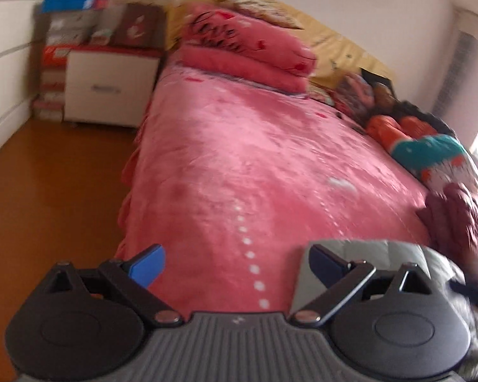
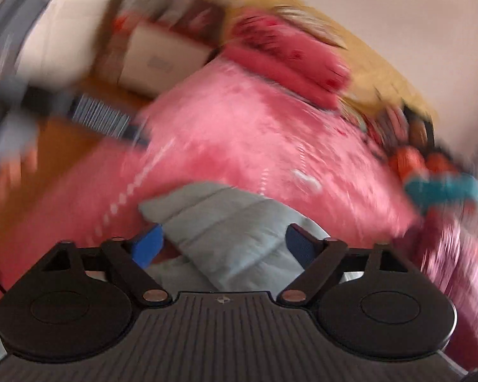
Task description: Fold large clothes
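Currently, left wrist view: my left gripper [image 1: 235, 265] is spread wide, nothing between the pads, over the pink bedspread [image 1: 239, 159]. The grey padded garment [image 1: 382, 254] lies at the near right, behind the right finger. Risk: closing here would pinch bedspread, not garment.

Right wrist view, heavily blurred: my right gripper [image 2: 221, 243] is released too, the grey padded garment [image 2: 229, 232] bunched just beyond its fingers, apparently ungripped. Risk: a grab mid-swing catches several layers or misses the edge, spoiling the fold.
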{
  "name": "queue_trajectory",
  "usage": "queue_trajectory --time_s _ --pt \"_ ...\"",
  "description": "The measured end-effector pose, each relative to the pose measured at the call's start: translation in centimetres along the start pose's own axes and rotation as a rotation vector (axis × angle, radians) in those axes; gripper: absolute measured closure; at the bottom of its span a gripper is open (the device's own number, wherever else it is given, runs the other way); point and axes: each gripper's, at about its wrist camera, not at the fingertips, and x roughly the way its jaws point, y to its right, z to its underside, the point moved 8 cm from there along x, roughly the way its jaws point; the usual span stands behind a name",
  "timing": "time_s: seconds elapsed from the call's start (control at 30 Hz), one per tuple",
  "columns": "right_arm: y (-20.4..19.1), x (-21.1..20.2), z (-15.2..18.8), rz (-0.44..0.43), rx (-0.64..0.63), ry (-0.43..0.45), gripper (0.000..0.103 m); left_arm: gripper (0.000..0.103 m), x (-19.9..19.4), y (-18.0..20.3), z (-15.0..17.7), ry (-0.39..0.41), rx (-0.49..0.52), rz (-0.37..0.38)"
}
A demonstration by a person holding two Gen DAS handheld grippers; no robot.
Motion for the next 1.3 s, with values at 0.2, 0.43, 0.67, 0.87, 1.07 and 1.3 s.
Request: queue_trajectory --time_s 0.2,0.43,0.67,0.87,1.07,1.3 --pt "-4.8 3.5 0.0 0.067 -0.320 -0.041 0.027 0.006 0.5 -1.0 -0.4 0.002 -0.061 -0.008" --pt "-5.1 6.4 0.4 0.115 -0.408 -0.029 0.069 0.006 0.6 -1.8 -0.5 -0.004 -0.139 0.005" --pt "-1.7 4.8 -0.4 0.166 -0.191 0.041 0.098 0.006 0.5 -2.0 -0.5 0.003 -0.187 0.038" --pt "8.3 -0.6 0.5 0.219 0.369 0.115 0.099 0.006 0.0 1.2 -0.4 0.009 -0.130 0.194" --pt "18.3 -8.1 8.3 0.268 0.974 0.249 0.098 0.006 -0.9 6.9 1.1 -0.044 -0.049 0.485" --pt "19.7 -11.0 18.8 0.297 1.309 0.239 0.097 0.005 -2.5 14.0 4.9 -0.106 0.175 0.688"
